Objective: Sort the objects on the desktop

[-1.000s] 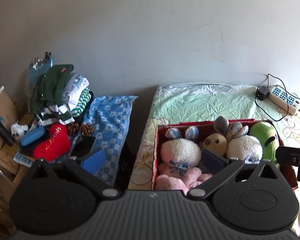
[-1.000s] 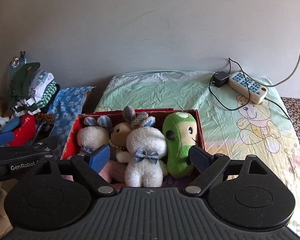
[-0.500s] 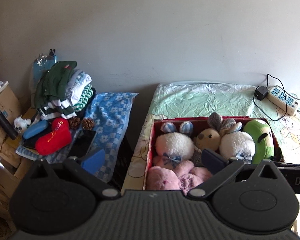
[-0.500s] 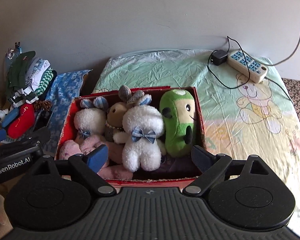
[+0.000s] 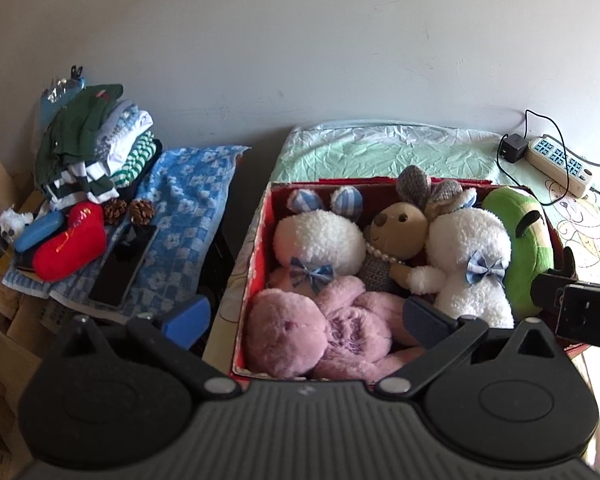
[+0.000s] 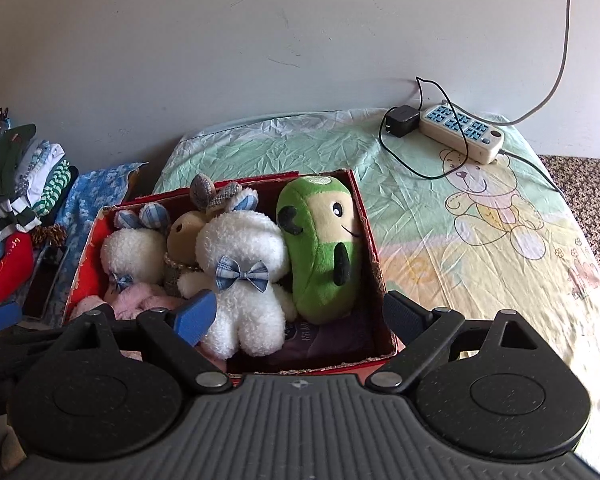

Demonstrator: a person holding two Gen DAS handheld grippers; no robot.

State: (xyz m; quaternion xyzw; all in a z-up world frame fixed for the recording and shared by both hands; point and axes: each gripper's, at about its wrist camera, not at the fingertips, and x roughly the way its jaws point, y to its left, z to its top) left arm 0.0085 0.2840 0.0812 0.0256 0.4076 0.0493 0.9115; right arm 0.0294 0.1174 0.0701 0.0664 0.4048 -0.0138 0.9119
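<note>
Left hand-held gripper (image 5: 306, 314) and right hand-held gripper (image 6: 300, 314) both stand released, jaws spread wide, grasping nothing. The red box (image 6: 366, 236) sits at centre frame on the desk (image 6: 440, 208), packed with a green plush (image 6: 320, 248), white rabbits (image 6: 244, 268) and a pink plush (image 5: 320, 332). Folded clothes (image 5: 92, 148) lie at left of frame.

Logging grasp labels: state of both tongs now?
Left tongs: open, empty, above the red box.
Right tongs: open, empty, above the same box.
</note>
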